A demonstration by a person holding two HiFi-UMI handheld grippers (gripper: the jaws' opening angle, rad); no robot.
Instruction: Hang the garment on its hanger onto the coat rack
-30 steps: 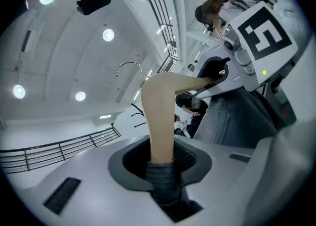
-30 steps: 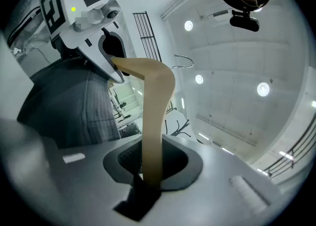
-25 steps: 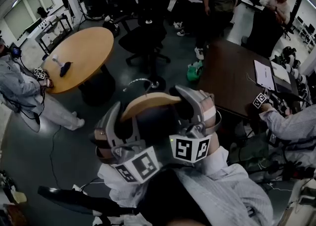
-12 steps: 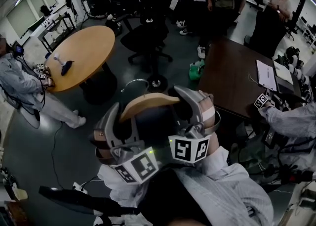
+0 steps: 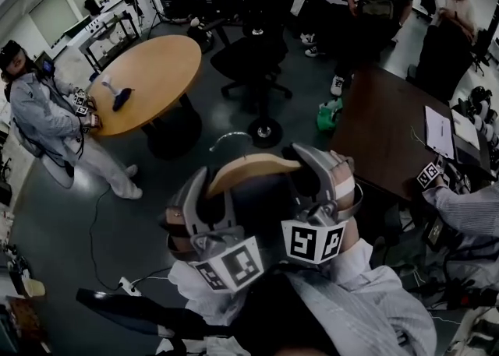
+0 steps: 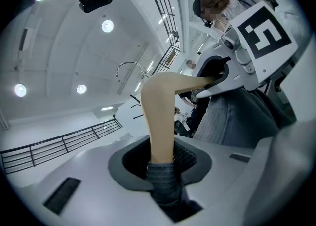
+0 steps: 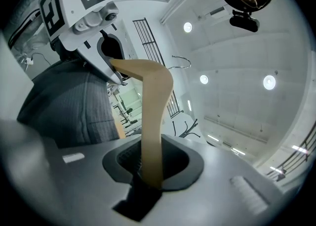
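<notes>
A wooden hanger [image 5: 253,167] with a metal hook [image 5: 226,138] is raised close under the head camera, and a dark grey pinstriped garment [image 5: 261,206] hangs on it. My left gripper [image 5: 204,206] is shut on the hanger's left arm [image 6: 160,121], with garment cloth [image 6: 163,180] caught in its jaws. My right gripper [image 5: 323,183] holds the other arm [image 7: 150,121]; its jaws are opening while the pads still touch the wood. Dark curved prongs [image 6: 136,104], perhaps the coat rack's top, show past the hanger. Each gripper view looks up at the ceiling and shows the other gripper across the hanger.
Below stand a round wooden table [image 5: 148,74], a dark rectangular table [image 5: 390,128] with papers, a black office chair [image 5: 249,58] and a round-based pole [image 5: 265,132]. A person [image 5: 47,121] stands at the left, others at the back and right. Cables [image 5: 101,214] cross the floor.
The head view has shifted, so the room slid right and down in frame. Both grippers and the hanger stay together in the same hold and sit slightly further right.
</notes>
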